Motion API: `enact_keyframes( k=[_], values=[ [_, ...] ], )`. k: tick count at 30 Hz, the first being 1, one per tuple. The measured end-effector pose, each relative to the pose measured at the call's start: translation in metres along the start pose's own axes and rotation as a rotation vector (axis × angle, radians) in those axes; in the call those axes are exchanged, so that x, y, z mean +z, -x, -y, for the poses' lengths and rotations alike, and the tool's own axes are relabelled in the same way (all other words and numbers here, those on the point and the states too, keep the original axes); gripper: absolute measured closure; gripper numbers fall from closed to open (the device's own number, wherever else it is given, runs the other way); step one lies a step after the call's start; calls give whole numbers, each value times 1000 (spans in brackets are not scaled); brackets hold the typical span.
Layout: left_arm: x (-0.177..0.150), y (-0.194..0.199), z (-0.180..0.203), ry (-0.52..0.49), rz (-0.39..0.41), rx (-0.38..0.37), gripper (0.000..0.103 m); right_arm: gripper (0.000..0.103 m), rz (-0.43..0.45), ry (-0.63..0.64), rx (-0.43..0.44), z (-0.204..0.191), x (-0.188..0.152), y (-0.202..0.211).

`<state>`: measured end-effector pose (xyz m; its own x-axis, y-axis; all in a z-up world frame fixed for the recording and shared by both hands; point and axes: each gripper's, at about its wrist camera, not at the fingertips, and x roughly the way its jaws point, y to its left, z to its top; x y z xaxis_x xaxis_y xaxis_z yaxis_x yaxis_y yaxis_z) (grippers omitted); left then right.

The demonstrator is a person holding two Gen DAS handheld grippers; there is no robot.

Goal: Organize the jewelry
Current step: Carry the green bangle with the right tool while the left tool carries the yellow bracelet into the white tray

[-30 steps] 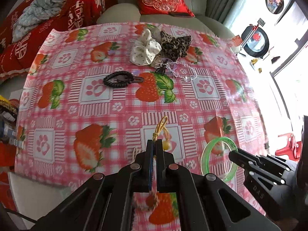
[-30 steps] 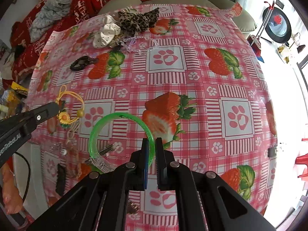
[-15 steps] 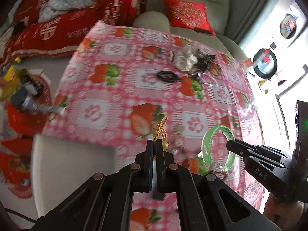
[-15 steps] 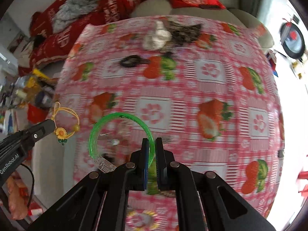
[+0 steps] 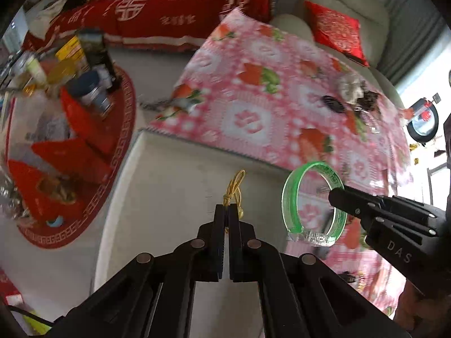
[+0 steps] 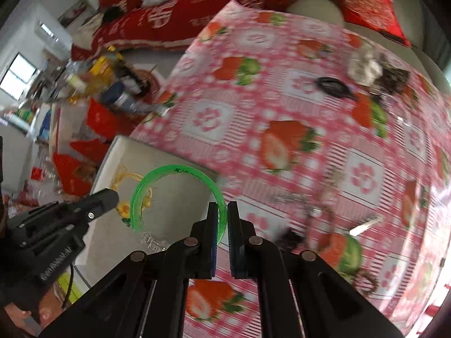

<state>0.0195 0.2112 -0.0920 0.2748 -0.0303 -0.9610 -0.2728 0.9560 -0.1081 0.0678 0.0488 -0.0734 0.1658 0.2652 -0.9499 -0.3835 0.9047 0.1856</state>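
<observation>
My left gripper (image 5: 226,208) is shut on a yellow cord hair tie (image 5: 235,187) and holds it in the air over a pale beige surface (image 5: 174,186) left of the table. It also shows in the right wrist view (image 6: 112,197), with the hair tie's flower charm (image 6: 124,207) hanging from it. My right gripper (image 6: 222,207) is shut on a green bangle (image 6: 174,174) with a clear tag, held above the table's left edge. The bangle also shows in the left wrist view (image 5: 290,194).
The pink strawberry tablecloth (image 6: 296,107) carries a black hair clip (image 6: 332,86), white and leopard scrunchies (image 6: 366,66) at the far side and small jewelry pieces (image 6: 298,197) near me. Red cushions and bottles (image 5: 93,84) lie on the floor at left.
Both grippers have swung left with their items, off the table's middle and over the beige surface by its left edge. Their grips have not changed.
</observation>
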Motion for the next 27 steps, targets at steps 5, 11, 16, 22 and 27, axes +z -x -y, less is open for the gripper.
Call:
enact_keyframes(
  k=[5, 11, 16, 22, 27],
  values=[
    [-8, -19, -30, 18, -17, 17, 96, 96, -42, 42, 6, -29, 7, -29],
    [-13, -35, -44, 9, -26, 48, 96, 96, -93, 51, -15, -38, 11, -64],
    [-18, -44, -46, -7, -39, 89, 96, 96, -123, 65, -51, -41, 12, -83],
    [-24, -52, -45, -44, -70, 150, 96, 96, -154, 69, -89, -39, 12, -96],
    [-27, -50, -41, -82, -45, 185, 96, 95, -168, 69, -94, -38, 11, -104]
  ],
)
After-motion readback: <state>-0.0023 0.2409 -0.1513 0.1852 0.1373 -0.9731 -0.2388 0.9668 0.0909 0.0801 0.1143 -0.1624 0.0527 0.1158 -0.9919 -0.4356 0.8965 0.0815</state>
